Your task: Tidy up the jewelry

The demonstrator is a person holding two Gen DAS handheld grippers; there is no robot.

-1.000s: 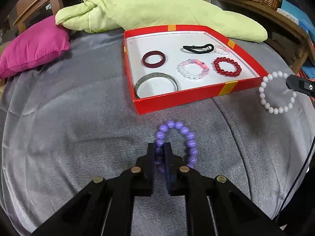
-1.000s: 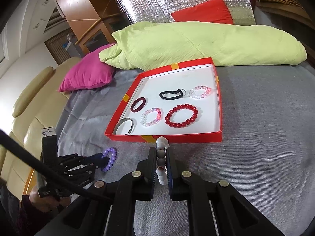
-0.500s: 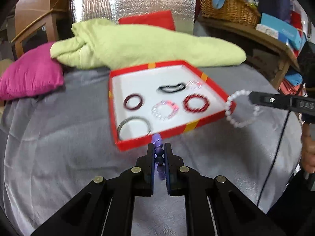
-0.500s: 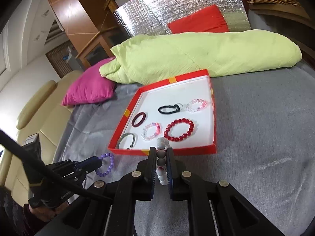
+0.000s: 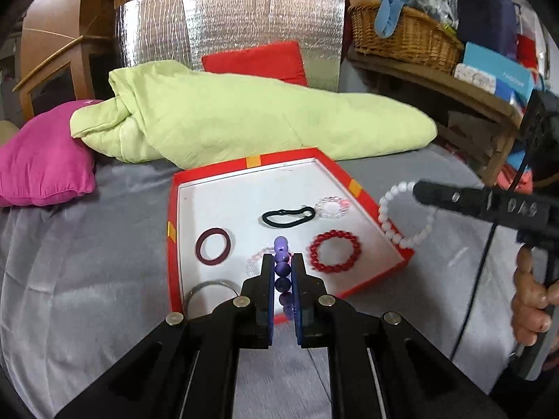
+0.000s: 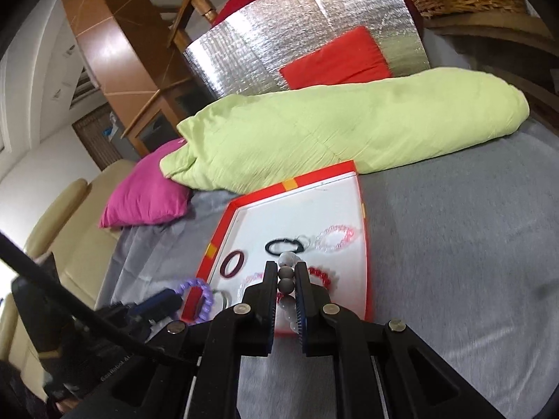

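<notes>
Left view: my left tongs (image 5: 282, 272) pinch the purple bracelet (image 5: 281, 255); the red tray (image 5: 173, 209) lies just ahead, mid frame.

Right view: my right tongs (image 6: 287, 279) pinch the white bracelet (image 6: 286, 262); the tray's near edge sits right below.

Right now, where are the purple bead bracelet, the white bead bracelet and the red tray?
purple bead bracelet (image 5: 282, 268): left wrist view, bead clamped between fingers.
white bead bracelet (image 5: 394, 234): left wrist view, hanging bead strand.
red tray (image 6: 218, 235): right wrist view, left rim.
</notes>
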